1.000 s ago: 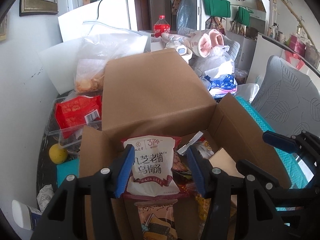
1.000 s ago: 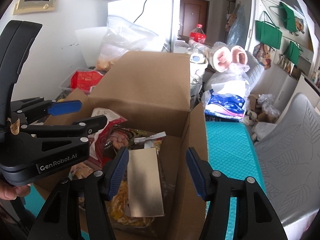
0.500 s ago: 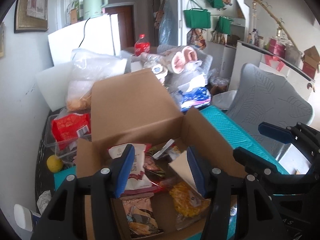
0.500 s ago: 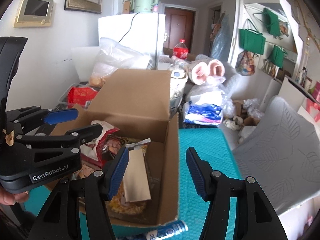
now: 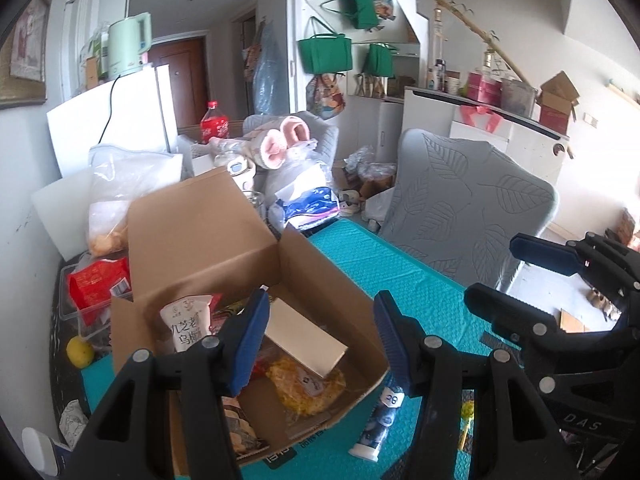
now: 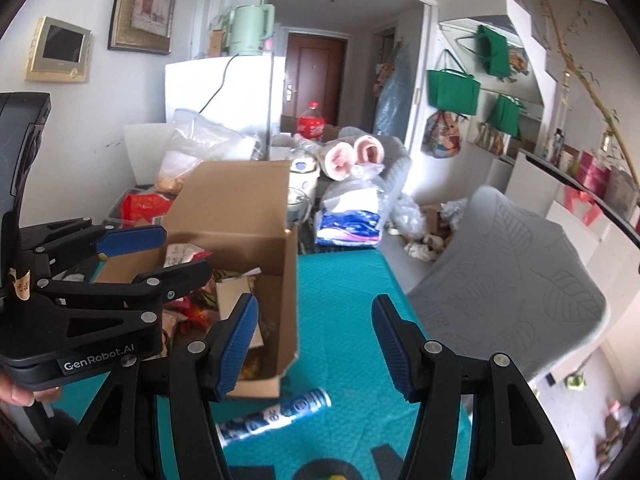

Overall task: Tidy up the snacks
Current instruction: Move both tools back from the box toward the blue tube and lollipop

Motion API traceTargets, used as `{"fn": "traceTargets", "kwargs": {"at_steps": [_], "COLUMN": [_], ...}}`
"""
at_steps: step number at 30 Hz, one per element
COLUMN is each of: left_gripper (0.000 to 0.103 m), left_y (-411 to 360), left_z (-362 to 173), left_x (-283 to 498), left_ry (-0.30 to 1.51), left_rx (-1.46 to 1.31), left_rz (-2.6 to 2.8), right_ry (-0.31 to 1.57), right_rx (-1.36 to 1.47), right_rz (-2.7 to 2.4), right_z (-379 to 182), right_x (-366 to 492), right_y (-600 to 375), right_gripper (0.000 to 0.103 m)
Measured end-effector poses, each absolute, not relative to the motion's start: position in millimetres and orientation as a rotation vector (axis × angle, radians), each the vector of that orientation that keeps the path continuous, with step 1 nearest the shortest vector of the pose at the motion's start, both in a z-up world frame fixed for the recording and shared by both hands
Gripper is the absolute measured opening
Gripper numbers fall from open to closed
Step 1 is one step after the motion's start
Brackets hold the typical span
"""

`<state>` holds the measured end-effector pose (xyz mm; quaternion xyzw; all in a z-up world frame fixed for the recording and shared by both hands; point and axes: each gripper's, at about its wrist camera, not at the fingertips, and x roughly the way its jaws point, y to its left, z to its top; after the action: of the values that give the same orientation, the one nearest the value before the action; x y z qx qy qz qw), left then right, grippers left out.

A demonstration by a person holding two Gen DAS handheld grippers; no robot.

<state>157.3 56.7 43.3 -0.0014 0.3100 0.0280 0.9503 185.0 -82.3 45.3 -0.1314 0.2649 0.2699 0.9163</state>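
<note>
grey chair [image 5: 472, 208], cola bottle [image 6: 311, 124], green kettle [image 6: 252, 29].

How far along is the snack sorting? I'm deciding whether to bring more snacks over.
Done: several packets already sit in the open cardboard box, among them a white pouch, a tan carton and a yellow bag. In hand: nothing; the left gripper and right gripper both stand open and empty. Left: a blue-and-white tube lies on the teal mat beside the box.

Right claw [image 6: 314, 342] empty, jaws apart, above teal mat [image 6: 352, 320]; blue tube [image 6: 276, 416] beside cardboard box [image 6: 240, 216].
</note>
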Motion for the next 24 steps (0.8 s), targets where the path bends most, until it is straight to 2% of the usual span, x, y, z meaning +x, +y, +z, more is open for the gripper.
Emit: {"fn": "traceTargets", "kwargs": {"at_steps": [9, 14, 24], "left_gripper": [0.054, 0.054, 0.054], "left_y": [33.6, 18.8, 2.4], "left_z": [49.3, 36.7, 3.0], "left_x": [139.4, 133.1, 116.4], "left_ry": [0.613, 0.667, 0.754], "left_rx": [-0.013, 0.006, -0.01], "left_rz": [-0.015, -0.041, -0.072], "right_ry": [0.542, 0.55, 0.628], "right_rx": [-0.223, -0.222, -0.206], "right_rz": [0.49, 0.468, 0.502], "right_z": [48.7, 43.6, 9.8], "right_x": [159.5, 146.3, 131.3], "right_y": [-119.9, -132.4, -149.5], "right_gripper": [0.066, 0.07, 0.072]}}
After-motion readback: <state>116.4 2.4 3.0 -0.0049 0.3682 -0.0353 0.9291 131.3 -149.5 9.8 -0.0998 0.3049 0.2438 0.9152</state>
